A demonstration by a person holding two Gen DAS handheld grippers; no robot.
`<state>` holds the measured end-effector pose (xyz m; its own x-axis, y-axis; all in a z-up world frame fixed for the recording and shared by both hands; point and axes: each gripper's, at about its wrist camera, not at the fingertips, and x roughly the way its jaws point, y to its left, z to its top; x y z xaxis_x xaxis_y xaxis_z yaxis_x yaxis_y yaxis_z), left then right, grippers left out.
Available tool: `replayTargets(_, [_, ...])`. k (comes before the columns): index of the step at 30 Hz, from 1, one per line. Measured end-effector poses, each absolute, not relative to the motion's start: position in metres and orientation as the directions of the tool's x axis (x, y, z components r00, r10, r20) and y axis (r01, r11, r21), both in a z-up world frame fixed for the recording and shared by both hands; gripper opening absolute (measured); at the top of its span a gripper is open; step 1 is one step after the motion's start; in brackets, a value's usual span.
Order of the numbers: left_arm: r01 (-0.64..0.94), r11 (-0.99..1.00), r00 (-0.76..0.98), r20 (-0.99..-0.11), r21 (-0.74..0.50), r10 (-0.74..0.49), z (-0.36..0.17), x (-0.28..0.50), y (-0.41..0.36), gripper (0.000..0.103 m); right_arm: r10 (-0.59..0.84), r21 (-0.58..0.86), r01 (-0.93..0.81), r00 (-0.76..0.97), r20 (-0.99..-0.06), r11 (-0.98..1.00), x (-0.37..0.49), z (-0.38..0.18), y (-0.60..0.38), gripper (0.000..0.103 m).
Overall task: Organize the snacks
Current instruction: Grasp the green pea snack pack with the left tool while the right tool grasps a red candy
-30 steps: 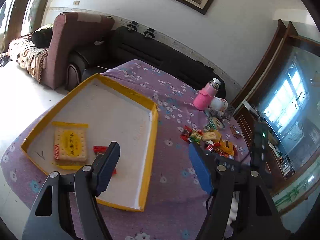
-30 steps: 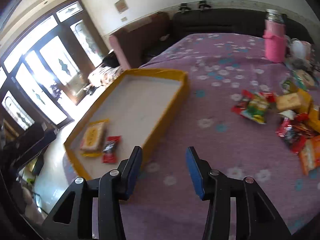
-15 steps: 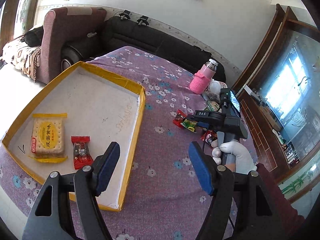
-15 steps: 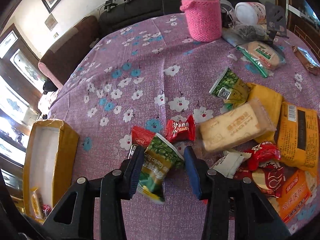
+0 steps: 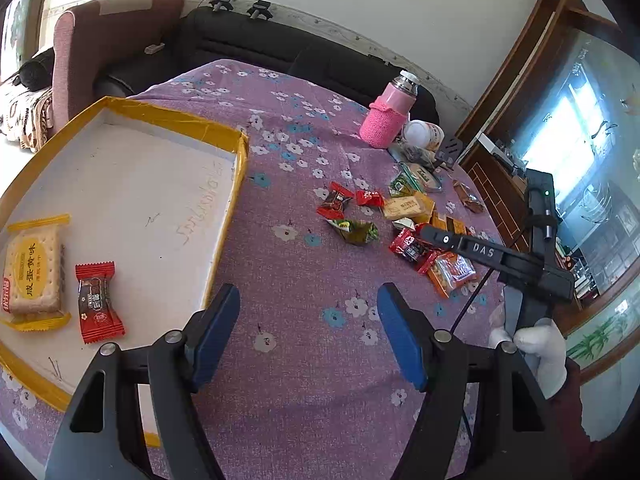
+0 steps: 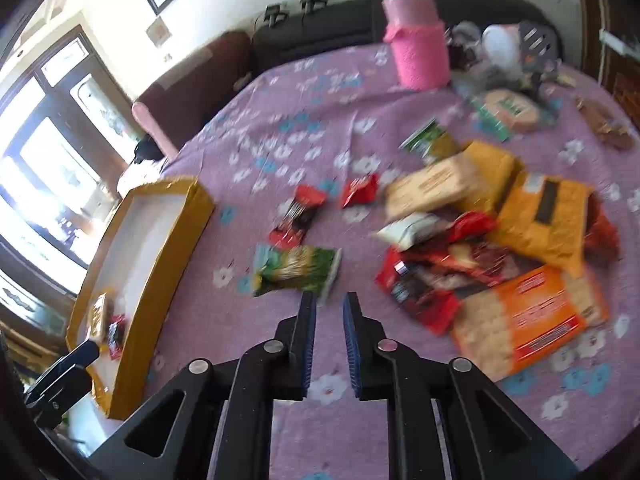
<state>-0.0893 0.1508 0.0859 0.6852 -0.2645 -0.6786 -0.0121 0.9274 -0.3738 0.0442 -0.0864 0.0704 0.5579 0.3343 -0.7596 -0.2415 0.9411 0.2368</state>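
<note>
- Snacks first, counted: two packets lie in the shallow yellow-rimmed white tray [image 5: 236, 168], a yellow-wrapped square biscuit [image 5: 32, 276] and a red-wrapped dark candy [image 5: 96, 300] beside it.
- Left gripper [image 5: 308, 320] hovers over the purple flowered tablecloth [image 5: 304, 360] just right of the tray, blue pads spread wide, holding nothing.
- Right gripper [image 6: 329, 308] has its fingers nearly together with a narrow gap; whether they pinch the green snack packet [image 6: 296, 270] at their tips, I cannot tell through the blur.
- Right of that, a loose heap of red, orange and yellow packets [image 6: 512, 248], too overlapped to count.
- Farthest: one pink knit-sleeved bottle [image 5: 390, 116].
</note>
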Motion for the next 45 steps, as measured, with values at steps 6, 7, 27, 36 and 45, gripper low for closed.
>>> replayTargets(6, [-0.006,0.933,0.672,-0.693,-0.359,-0.262,0.083,-0.088,0.144,0.071,0.246,0.130,-0.232,0.586,-0.772,0.964,0.071,0.053,-0.092,0.040])
replayTargets(7, [-0.007,0.934,0.673,-0.693,-0.358,-0.260,0.083,-0.088,0.144,0.071,0.224,0.108,-0.229,0.577,-0.785,0.967,0.075,0.046,-0.089,0.041])
replayTargets(27, [0.060,0.956,0.632,-0.730,-0.288,-0.260,0.067,0.005,0.087,0.071,0.278,0.069,-0.400,0.493,-0.824,0.914,0.022,0.017,-0.058,0.024])
replayTargets(36, [0.080,0.986,0.621,-0.767,-0.146,-0.164,0.027,0.061,0.051,0.071,0.364,0.277,-0.241,0.510,-0.779,0.930,0.041,0.029,-0.117,0.024])
replayTargets(45, [0.137,0.986,0.597,-0.787,-0.091,-0.156,0.013,0.067,0.030,0.060,0.393,0.325,-0.221,0.484,-0.782,0.919,0.047,0.023,-0.120,0.024])
